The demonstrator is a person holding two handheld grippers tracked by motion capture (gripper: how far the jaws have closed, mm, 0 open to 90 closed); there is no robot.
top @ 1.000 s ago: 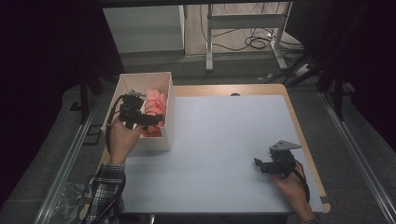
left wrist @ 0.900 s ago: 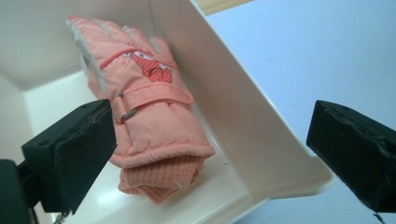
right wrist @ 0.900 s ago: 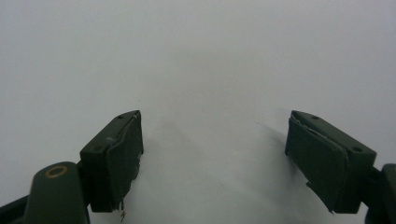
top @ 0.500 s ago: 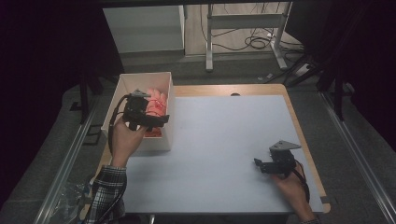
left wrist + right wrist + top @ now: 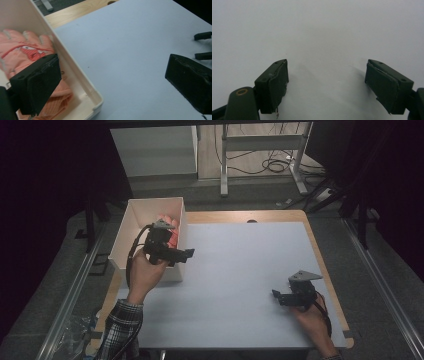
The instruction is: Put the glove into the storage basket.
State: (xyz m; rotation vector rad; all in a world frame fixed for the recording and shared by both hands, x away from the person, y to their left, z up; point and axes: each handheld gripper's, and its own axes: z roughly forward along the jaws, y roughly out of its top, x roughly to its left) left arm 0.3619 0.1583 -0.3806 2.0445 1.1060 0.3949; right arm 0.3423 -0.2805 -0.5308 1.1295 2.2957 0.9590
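A white open box (image 5: 121, 239) stands at the table's left edge with a salmon-pink glove (image 5: 170, 228) lying in it. In the left gripper view the glove (image 5: 23, 51) lies behind the box's right wall (image 5: 75, 75). My left gripper (image 5: 185, 254) hovers over that wall, pointing right; it (image 5: 112, 82) is open and empty, one jaw over the box and one over the mat. My right gripper (image 5: 276, 296) rests low near the front right of the mat, pointing left. In its own view it (image 5: 329, 85) is open with only bare mat between the jaws.
A pale mat (image 5: 240, 270) covers most of the wooden table (image 5: 280, 216). Beyond the table's far edge are a white cabinet (image 5: 155, 150), a metal stand (image 5: 260, 155) and cables on the floor. My right gripper's jaw tips (image 5: 203, 45) appear at the edge of the left gripper view.
My left gripper has moved right and toward me, from above the inside of the box to above its right wall. The right gripper has stayed put.
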